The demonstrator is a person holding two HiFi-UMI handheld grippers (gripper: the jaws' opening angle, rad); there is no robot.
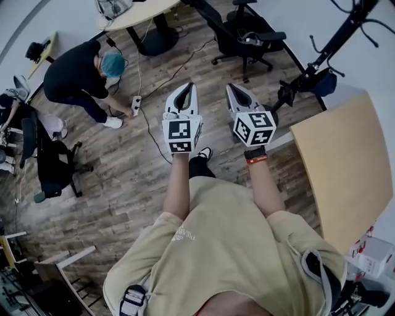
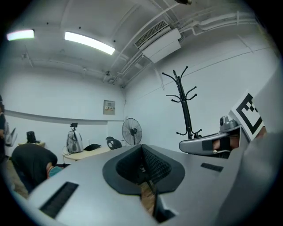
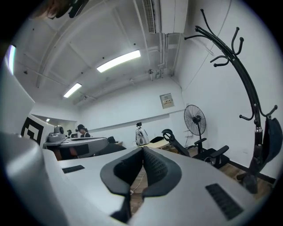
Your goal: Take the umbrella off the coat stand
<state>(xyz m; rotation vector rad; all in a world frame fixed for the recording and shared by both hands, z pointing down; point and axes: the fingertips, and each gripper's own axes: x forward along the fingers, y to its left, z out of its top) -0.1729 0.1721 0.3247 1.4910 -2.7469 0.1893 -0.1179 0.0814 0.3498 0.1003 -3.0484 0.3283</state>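
Observation:
The black coat stand [image 1: 336,40] rises at the upper right of the head view, with a dark blue umbrella [image 1: 321,82] hanging low on it. In the right gripper view the stand [image 3: 245,88] curves up the right side and the umbrella [image 3: 269,141] hangs by its lower hooks. The left gripper view shows the stand [image 2: 185,106] farther off, against the white wall. My left gripper [image 1: 188,87] and right gripper [image 1: 230,87] are held side by side, level, well short of the stand. Both sets of jaws are shut with nothing between them.
A pale wooden table [image 1: 345,166] stands at the right, close to the stand's base. An office chair [image 1: 247,37] and a round table [image 1: 139,15] lie ahead. A person [image 1: 80,71] crouches at the left by a power strip [image 1: 136,105]. A floor fan [image 3: 195,121] stands by the wall.

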